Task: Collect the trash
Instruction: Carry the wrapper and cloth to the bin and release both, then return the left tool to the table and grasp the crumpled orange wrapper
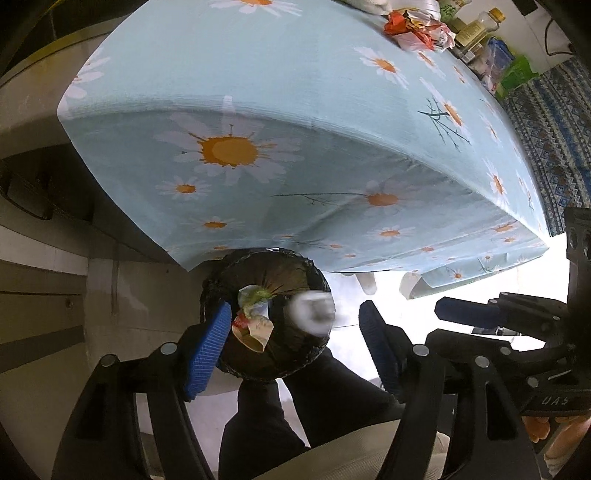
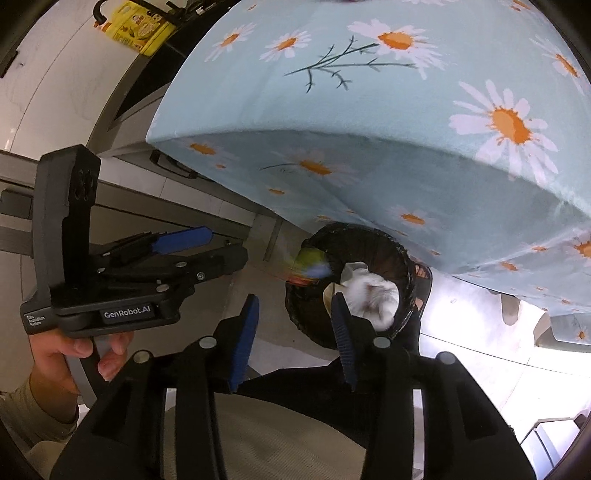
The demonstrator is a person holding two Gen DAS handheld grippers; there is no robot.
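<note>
A round bin lined with a black bag [image 1: 236, 260] [image 2: 373, 233] stands on the floor under the table's edge. My left gripper [image 1: 295, 350] [image 2: 218, 247] hangs open over it. A crumpled green, white and red wrapper [image 1: 254, 315] is loose below its left pad and shows as a blur at the bin's rim [image 2: 310, 267] in the right wrist view. My right gripper [image 2: 293, 341] [image 1: 454, 325] is open too. A white crumpled tissue [image 2: 373, 295] [image 1: 314, 314] lies in the bin's mouth beyond its right finger, free of the pads.
The table under a light-blue daisy cloth [image 1: 258, 74] [image 2: 369, 110] overhangs the bin. More crumpled red and white wrappers [image 1: 417, 27], bottles [image 1: 480, 26] and a green packet [image 1: 517, 74] sit at its far end. The person's dark-trousered legs [image 1: 295, 406] are beside the bin.
</note>
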